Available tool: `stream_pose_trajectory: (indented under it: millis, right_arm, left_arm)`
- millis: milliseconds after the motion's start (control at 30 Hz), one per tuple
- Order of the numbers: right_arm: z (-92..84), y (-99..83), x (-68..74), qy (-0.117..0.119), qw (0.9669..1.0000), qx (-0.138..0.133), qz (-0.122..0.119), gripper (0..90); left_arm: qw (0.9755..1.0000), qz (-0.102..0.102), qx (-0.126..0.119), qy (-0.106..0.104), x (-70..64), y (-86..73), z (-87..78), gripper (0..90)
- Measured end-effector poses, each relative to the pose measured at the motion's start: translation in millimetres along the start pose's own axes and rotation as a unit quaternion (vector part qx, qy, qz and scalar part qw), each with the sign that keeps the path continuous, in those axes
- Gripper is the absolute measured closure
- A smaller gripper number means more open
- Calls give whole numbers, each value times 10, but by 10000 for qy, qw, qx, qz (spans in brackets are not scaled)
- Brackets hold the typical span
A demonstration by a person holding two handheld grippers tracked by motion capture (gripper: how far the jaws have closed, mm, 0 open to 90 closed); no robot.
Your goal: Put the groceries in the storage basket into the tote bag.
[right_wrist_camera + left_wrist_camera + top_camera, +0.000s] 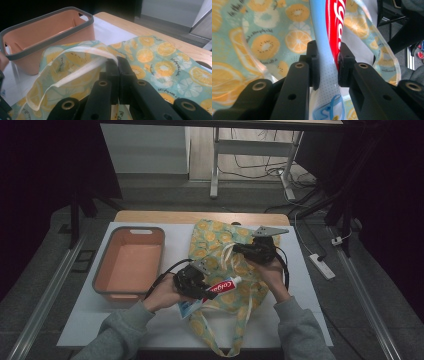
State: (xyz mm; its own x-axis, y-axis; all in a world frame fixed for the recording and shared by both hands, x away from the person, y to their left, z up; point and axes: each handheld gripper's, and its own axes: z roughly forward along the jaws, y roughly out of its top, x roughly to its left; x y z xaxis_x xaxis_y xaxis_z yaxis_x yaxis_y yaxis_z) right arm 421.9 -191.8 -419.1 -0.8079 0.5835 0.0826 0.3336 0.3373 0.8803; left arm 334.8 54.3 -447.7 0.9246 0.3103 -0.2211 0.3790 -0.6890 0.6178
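Toothpaste at the bag mouth, not in yet.
Left gripper (196, 282) is clamped on the toothpaste tube (221, 285), centre of the high view; right gripper (252, 251) pinches the tote bag (220, 237) rim, holding it open. Left to do: push the tube inside, let go. Tube is red-white-blue, cap forward; bag has a citrus print.

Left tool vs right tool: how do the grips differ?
The left tool clamps the toothpaste tube; the right tool pinches the fruit-print bag at its rim. Left jaws stand apart around the tube; right jaws sit nearly together on thin cloth. Both are shut on something.
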Motion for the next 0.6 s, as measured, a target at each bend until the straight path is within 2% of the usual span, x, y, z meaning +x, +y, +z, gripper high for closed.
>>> stream_pose_trajectory:
  millis: [167,267,600]
  right_arm:
    - [-11,4,-1,33,10000,-39,35,884]
    - [-24,15,9,56,9999,-90,49,884]
    - [-73,61,76,215,9995,-224,66,884]
  left_arm:
    - [9999,-77,149,-41,36,2,109,751]
    - [9997,-154,174,3,77,25,144,751]
    - [9989,-448,90,95,238,99,161,751]
